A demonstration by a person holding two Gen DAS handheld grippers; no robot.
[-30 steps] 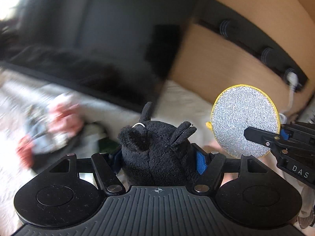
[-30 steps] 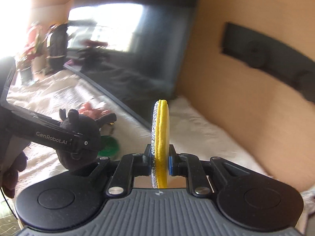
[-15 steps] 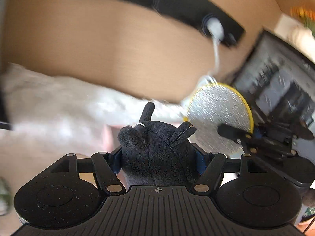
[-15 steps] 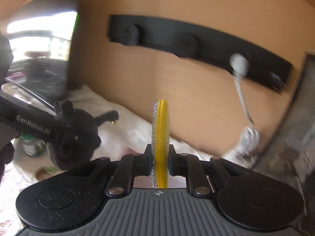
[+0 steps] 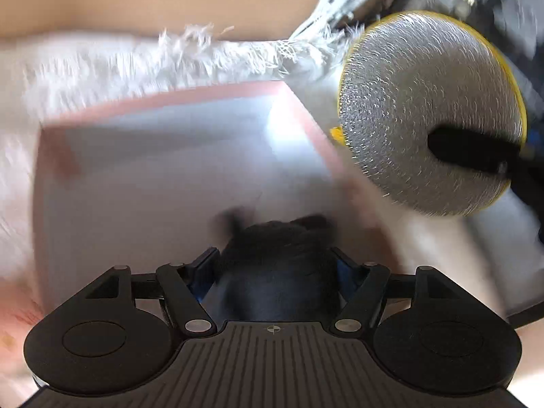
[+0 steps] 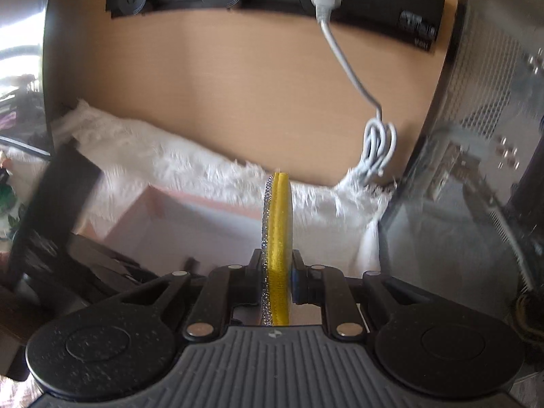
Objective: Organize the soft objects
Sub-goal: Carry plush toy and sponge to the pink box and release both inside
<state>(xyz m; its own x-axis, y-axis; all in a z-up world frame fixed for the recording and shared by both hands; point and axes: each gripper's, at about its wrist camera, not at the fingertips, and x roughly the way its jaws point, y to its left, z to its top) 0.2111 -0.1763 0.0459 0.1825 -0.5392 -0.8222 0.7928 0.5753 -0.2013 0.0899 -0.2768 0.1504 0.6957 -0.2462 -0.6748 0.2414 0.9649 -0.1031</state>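
Clamping a black plush toy [image 5: 277, 265] above a pink-rimmed box [image 5: 299, 108], the left gripper [image 5: 275, 268] hangs beside the right gripper [image 6: 277, 278], whose narrow jaws pinch a round silver and yellow scrubbing pad [image 6: 276, 248] upright over the white fringed cloth [image 6: 190, 166] by the wooden wall [image 6: 238, 85].
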